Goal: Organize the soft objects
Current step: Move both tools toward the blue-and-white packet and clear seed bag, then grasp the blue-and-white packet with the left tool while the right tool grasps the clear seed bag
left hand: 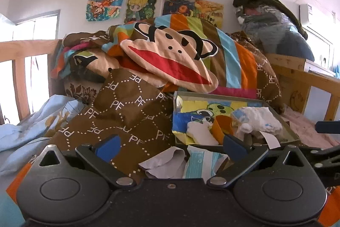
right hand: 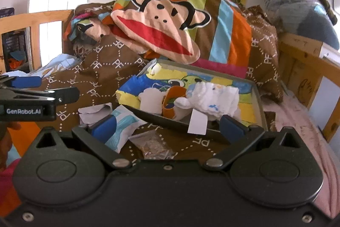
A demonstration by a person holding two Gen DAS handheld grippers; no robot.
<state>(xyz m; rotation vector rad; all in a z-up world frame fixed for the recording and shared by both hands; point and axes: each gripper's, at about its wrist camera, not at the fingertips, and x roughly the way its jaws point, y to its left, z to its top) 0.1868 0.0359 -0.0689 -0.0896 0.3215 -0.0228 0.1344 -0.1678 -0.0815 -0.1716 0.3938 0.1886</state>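
A shallow grey tray (left hand: 282, 120) (right hand: 258, 99) lies on the brown PF-print quilt (left hand: 127, 112) (right hand: 102, 76). It holds a white soft toy (left hand: 259, 118) (right hand: 212, 97) with a white tag, an orange ring (left hand: 221, 124) (right hand: 172, 101) and a white cloth piece (left hand: 201, 131) (right hand: 150, 101) on a colourful cartoon sheet. A blue-and-white striped packet (left hand: 199, 163) (right hand: 125, 122) lies in front of the tray, between the fingers of my open, empty left gripper (left hand: 170, 147). My right gripper (right hand: 167, 128) is open and empty just before the tray's near edge.
A monkey-face quilt (left hand: 170, 56) (right hand: 157, 31) is heaped behind the tray. Wooden bed rails (left hand: 297, 71) (right hand: 301, 52) run along the right and left. A clear bag of brown bits (right hand: 153, 144) lies on the quilt. Light-blue bedding (left hand: 31, 120) lies left, pink sheet (right hand: 297, 120) right.
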